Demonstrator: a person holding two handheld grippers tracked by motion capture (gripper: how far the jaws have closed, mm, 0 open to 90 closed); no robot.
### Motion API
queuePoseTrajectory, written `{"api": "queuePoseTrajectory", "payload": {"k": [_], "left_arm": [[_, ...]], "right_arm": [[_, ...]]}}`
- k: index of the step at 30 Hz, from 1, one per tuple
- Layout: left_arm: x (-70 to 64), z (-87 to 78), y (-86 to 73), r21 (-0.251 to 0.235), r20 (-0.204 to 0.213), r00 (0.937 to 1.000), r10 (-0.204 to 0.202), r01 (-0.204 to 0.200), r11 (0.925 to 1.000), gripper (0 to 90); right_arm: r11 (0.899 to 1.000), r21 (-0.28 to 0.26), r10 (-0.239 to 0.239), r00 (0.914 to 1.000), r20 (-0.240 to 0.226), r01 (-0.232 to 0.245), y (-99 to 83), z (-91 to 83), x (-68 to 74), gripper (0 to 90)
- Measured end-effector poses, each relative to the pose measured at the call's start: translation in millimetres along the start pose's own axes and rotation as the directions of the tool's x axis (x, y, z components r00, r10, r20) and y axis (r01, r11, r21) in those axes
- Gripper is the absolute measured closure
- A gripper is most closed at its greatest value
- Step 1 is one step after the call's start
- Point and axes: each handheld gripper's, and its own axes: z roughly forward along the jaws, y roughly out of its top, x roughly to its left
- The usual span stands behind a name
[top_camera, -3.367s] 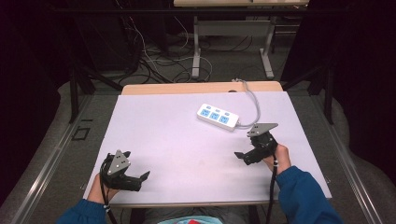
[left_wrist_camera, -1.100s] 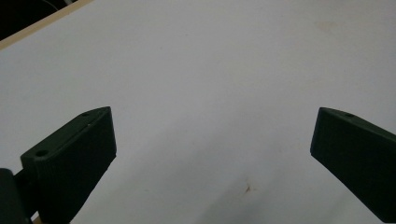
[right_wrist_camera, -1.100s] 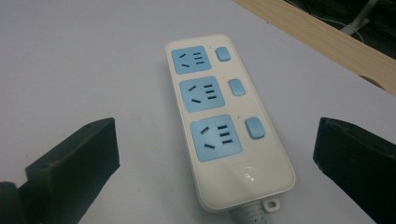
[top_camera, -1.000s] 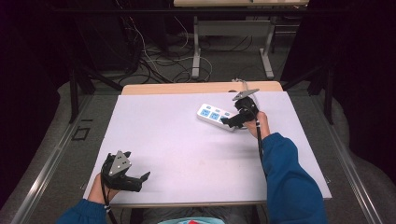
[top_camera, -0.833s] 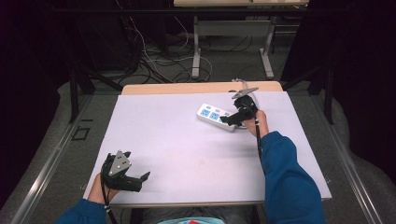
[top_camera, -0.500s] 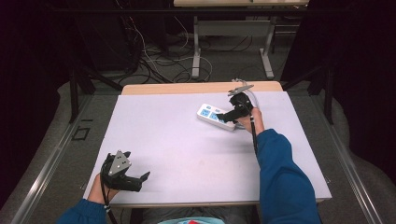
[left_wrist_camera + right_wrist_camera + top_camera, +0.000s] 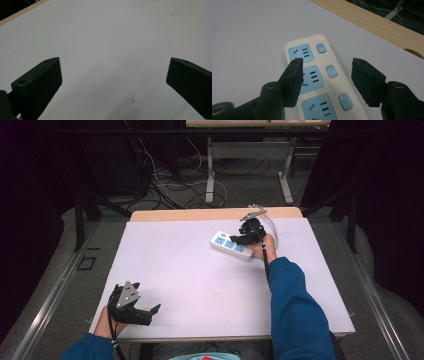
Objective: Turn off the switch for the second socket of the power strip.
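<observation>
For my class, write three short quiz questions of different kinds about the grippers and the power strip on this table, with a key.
1. True or false: the right gripper is clamped shut on the power strip.
2. Multiple choice: where is the left gripper? A) over the power strip B) near the front left corner of the table C) on the floor
3. Fill in: the sockets and switches on the power strip are coloured ____.

Key:
1. False; its jaws stand open above the strip.
2. B.
3. Blue.
</observation>
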Motion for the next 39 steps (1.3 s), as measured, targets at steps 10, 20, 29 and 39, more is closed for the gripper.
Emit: {"api": "queuePoseTrajectory", "payload": {"k": [10, 20, 29, 39], "left_arm": [[-1.0, 0.5, -0.4, 0.000, 0.007, 0.9998, -0.016, 0.016, 0.9999, 0.1], [-0.9, 0.6, -0.4, 0.004, 0.005, 0.9999, -0.011, 0.011, 0.9999, 0.1], [-0.9, 0.7, -0.5, 0.005, 0.005, 0.9999, -0.009, 0.009, 0.9999, 0.1], [-0.8, 0.8, -0.5, 0.005, 0.010, 0.9999, -0.006, 0.006, 1.0000, 0.1]], "right_arm": [[1.000, -0.017, 0.016, 0.9990, 0.041, -0.015, 2.8, 4.3, 0.6, 87.9], [1.000, -0.014, 0.019, 0.9960, 0.087, -0.018, -1.0, 15.5, 0.9, 90.0], [1.000, 0.026, 0.005, 0.9950, 0.100, -0.007, 0.1, 26.1, 7.4, 90.0], [0.998, 0.059, -0.009, 0.9921, 0.125, 0.002, -2.7, 35.8, 8.9, 90.0]]}}
